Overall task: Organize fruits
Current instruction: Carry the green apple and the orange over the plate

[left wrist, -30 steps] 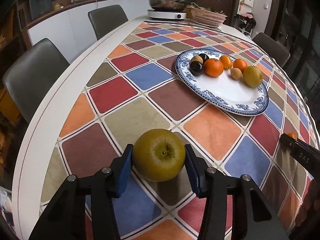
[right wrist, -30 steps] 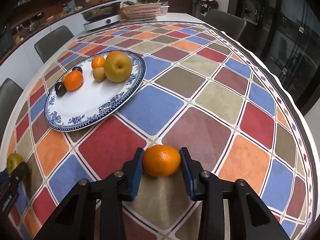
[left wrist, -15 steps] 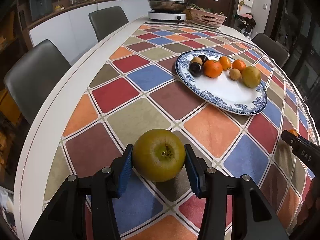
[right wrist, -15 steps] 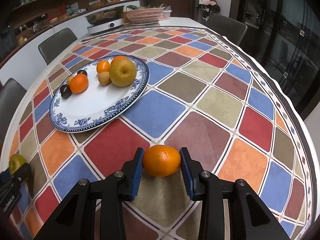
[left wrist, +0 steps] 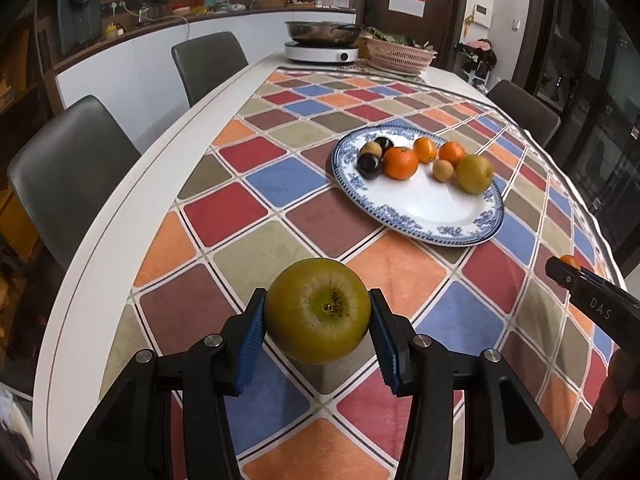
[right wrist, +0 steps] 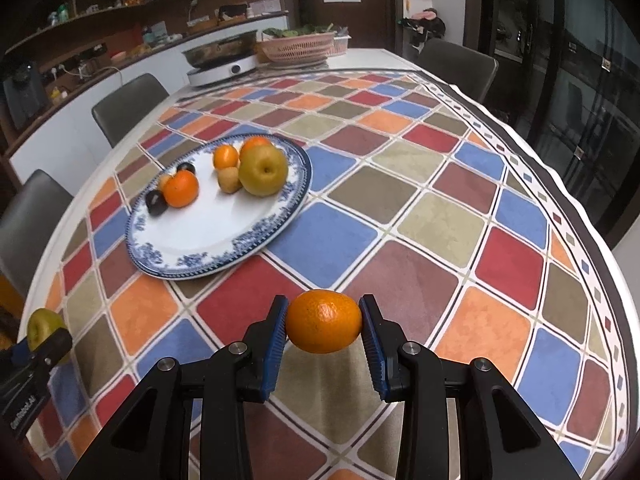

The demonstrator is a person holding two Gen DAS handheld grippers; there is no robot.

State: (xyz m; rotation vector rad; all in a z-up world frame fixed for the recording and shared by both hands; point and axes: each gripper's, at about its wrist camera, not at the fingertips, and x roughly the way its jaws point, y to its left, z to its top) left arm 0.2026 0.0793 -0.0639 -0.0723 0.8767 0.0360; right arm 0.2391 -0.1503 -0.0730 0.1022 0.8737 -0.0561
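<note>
Near the counter's front edge, left claw grips a green apple, right claw an orange; both are mid-carry, next needing placement onto the plate toward the counter's middle

Left claw and right claw each clamp fruit, angled downward.

White table, checkered cloth, fruit plate
</note>
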